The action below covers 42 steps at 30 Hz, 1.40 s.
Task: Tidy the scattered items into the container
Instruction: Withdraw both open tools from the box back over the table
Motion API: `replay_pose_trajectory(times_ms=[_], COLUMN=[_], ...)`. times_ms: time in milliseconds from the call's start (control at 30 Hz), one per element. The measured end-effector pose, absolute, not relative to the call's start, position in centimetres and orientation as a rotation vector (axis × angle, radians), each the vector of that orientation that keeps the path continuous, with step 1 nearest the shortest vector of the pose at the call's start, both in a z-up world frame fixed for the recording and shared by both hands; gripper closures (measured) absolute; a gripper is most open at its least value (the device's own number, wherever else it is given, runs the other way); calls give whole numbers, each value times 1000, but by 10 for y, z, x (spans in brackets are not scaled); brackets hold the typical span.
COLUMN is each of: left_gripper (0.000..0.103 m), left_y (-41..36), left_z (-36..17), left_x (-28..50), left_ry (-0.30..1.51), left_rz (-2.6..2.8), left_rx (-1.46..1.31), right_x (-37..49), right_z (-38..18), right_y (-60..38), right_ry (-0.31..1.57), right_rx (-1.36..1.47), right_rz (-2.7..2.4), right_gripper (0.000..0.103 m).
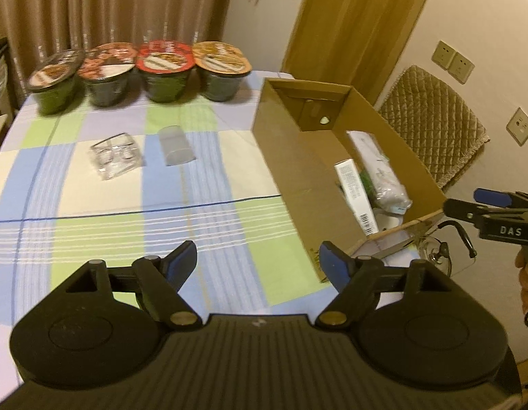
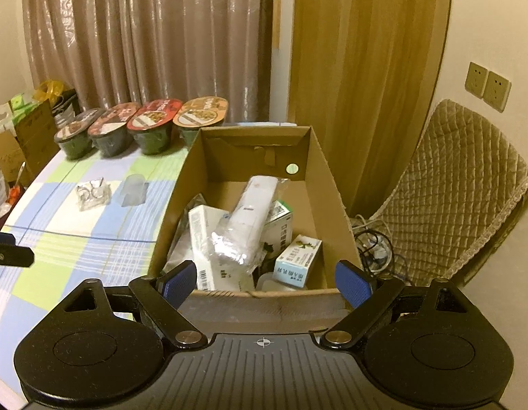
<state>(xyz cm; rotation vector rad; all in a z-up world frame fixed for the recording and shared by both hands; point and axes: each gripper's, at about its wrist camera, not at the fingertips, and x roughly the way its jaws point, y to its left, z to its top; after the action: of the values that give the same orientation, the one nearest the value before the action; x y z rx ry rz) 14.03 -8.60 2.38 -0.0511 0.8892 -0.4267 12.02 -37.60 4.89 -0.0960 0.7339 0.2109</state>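
An open cardboard box stands on the right of the checked tablecloth, holding several white cartons and a wrapped white packet. On the cloth left of it lie a clear plastic tray and a frosted plastic piece. My left gripper is open and empty, low over the cloth near the box's front corner. My right gripper is open and empty above the box's near wall. Its side shows at the right edge of the left wrist view.
Several sealed instant-noodle bowls line the table's far edge before brown curtains. A quilted chair and cables on the floor lie right of the box. Bags and a carton stand off the table's left.
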Motion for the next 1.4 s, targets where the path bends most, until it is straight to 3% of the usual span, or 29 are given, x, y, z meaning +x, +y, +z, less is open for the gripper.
replay_pose_trajectory(times_ms=[567,1000,1400], left_gripper=[23,19,15], left_y=[19,61,52], left_z=[20,5,-34], left_x=[115,156,240], left_ry=[873,877,892], left_rz=[-295,-296,-465], left_rx=[-55,45,254], right_x=[103,158,240], right_z=[73,50,-7], right_y=[-288,-183,-112], right_ry=[704,792,784], right_rx=[-153,-151,-700], right_rz=[373,558,879], right_gripper=[10,10,10])
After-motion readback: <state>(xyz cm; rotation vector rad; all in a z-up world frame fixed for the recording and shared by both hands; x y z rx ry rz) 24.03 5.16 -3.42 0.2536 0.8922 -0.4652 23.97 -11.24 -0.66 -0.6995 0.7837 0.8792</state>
